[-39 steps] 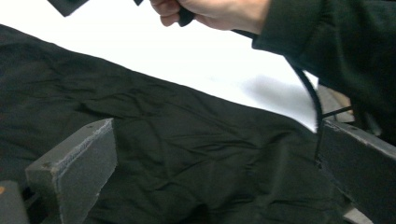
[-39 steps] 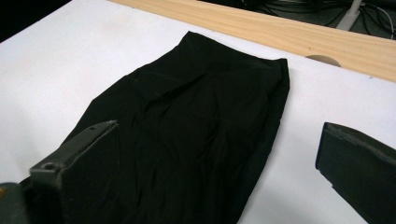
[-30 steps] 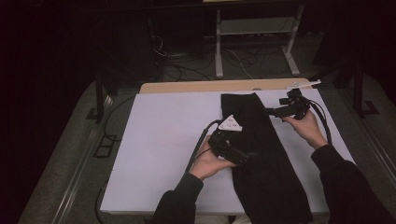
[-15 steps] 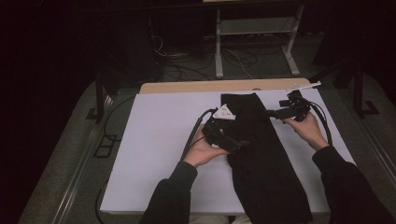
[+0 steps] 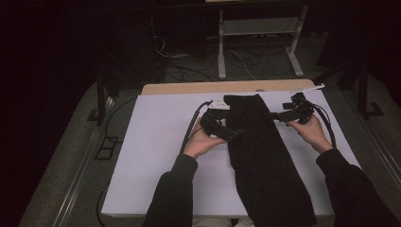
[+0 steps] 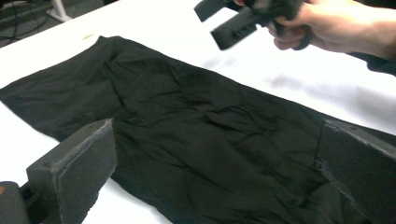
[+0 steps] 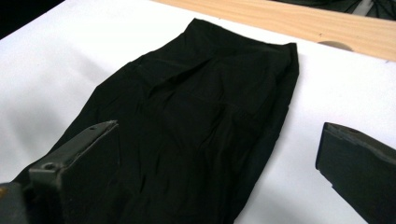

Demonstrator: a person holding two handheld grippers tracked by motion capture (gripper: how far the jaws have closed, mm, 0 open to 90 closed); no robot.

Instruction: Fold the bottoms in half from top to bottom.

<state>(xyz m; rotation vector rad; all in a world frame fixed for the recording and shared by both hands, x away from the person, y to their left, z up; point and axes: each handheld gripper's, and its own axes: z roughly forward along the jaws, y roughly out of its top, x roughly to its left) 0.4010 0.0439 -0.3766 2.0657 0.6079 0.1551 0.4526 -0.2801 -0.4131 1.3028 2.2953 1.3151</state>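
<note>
While the black garment (image 5: 265, 156) lies flat and lengthwise on the white table cover (image 5: 156, 142), the left gripper (image 5: 235, 134) hovers at its left edge with jaws spread wide and nothing between them; the right gripper (image 5: 273, 115) hangs at the opposite edge, jaws likewise apart and empty. Beyond both grippers, past the cloth's far end, runs the bare wooden table edge (image 5: 189, 88).

black garment (image 5: 262, 151) laid flat on the white table cover (image 5: 156, 156)

a long, narrow piece of black cloth, lying lengthwise from the far part of the cover to its near edge, right of the middle. its far end is straight-edged and lies near the wooden strip (image 5: 198, 88). the surface is lightly creased, widening toward the near end.
</note>
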